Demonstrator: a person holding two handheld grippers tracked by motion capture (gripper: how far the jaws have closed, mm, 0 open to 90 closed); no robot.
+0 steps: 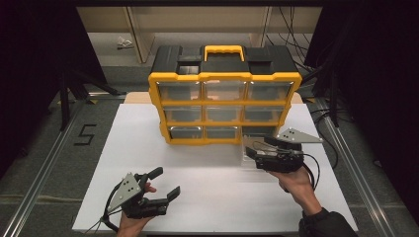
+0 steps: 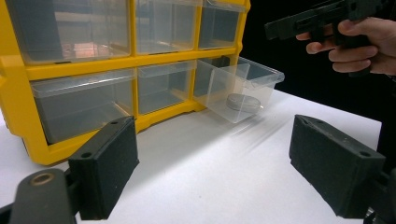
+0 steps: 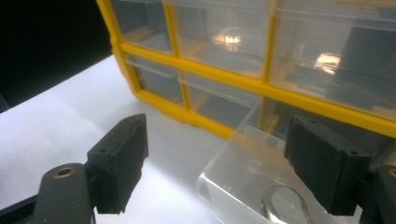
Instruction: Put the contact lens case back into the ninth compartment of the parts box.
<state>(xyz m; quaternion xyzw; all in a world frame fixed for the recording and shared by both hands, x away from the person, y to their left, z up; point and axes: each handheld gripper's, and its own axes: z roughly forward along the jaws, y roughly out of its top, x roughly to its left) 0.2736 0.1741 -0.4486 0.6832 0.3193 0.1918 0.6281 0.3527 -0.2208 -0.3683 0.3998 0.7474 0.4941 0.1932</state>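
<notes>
Clear plastic drawer (image 2: 243, 86) stands pulled out of the bottom-right slot of the yellow-framed organiser cabinet (image 1: 225, 102), which sits at about twelve o'clock on the white table top (image 1: 197, 173) in the high view. In the left gripper view the drawer juts forward from the frame and a flat, round grey metal piece (image 2: 242, 101) lies on its floor; the right gripper view shows the drawer's near corner (image 3: 233, 172) and that same shiny piece (image 3: 285, 207) low in the picture.

Right gripper (image 1: 253, 149) sits at about four o'clock on the table top in the high view, right at the drawer's front. Its jaws are spread and their pads press on nothing: in its own view the left-hand pad stands over bare table at the drawer's side, the right-hand pad over the drawer's open top.

Left gripper (image 1: 164, 183) rests at about seven o'clock, well apart from the cabinet, its jaws spread wide with only bare table between them.
</notes>
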